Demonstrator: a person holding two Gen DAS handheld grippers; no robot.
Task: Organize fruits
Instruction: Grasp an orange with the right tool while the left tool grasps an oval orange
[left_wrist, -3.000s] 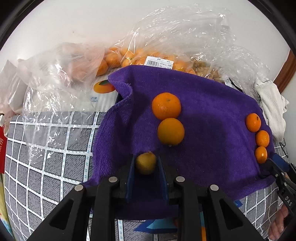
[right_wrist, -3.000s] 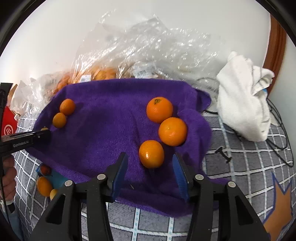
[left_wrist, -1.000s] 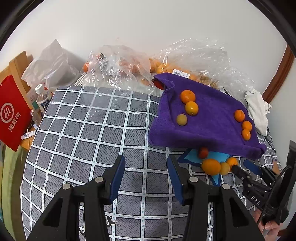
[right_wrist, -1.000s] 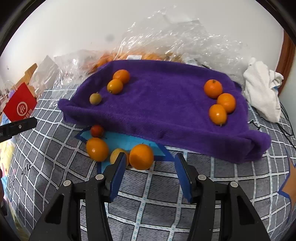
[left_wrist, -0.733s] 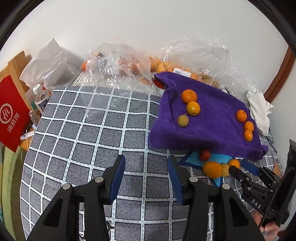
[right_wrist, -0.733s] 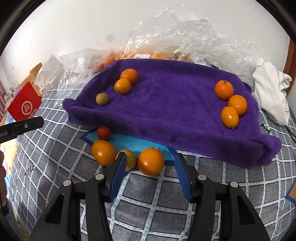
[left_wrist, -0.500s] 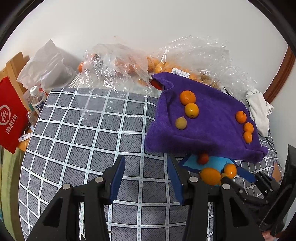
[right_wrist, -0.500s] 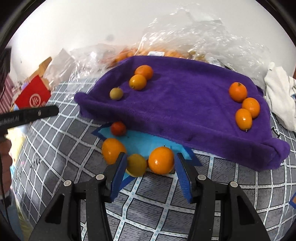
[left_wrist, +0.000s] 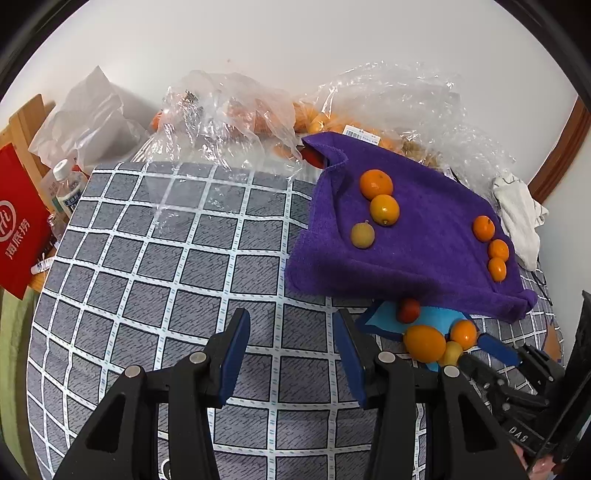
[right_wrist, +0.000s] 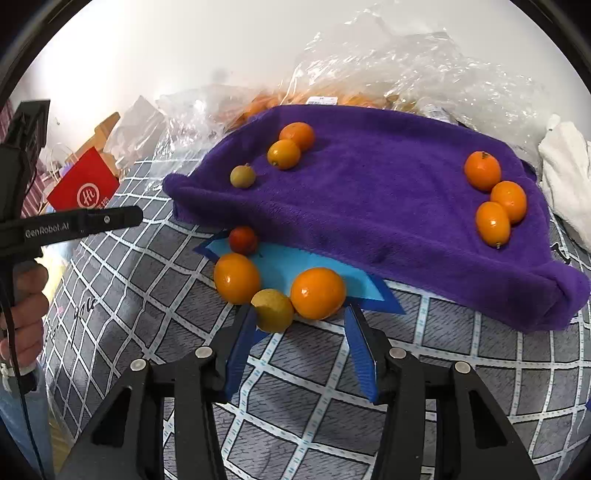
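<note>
A purple towel holds two oranges and a small yellow-green fruit on its left, and three oranges on its right. In front of it, on a blue patch, lie a small red fruit, two oranges and a yellow fruit. My right gripper is open, its jaws just in front of the yellow fruit and the right orange. My left gripper is open and empty over the grid cloth, left of the loose fruits.
Clear plastic bags of oranges lie behind the towel. A white cloth sits at the right. A red bag and a bottle stand at the left edge. The grey grid tablecloth covers the table.
My left gripper released the yellow-green fruit on the towel and pulled back. My right gripper left the three oranges and moved down close to the loose fruits in front.
</note>
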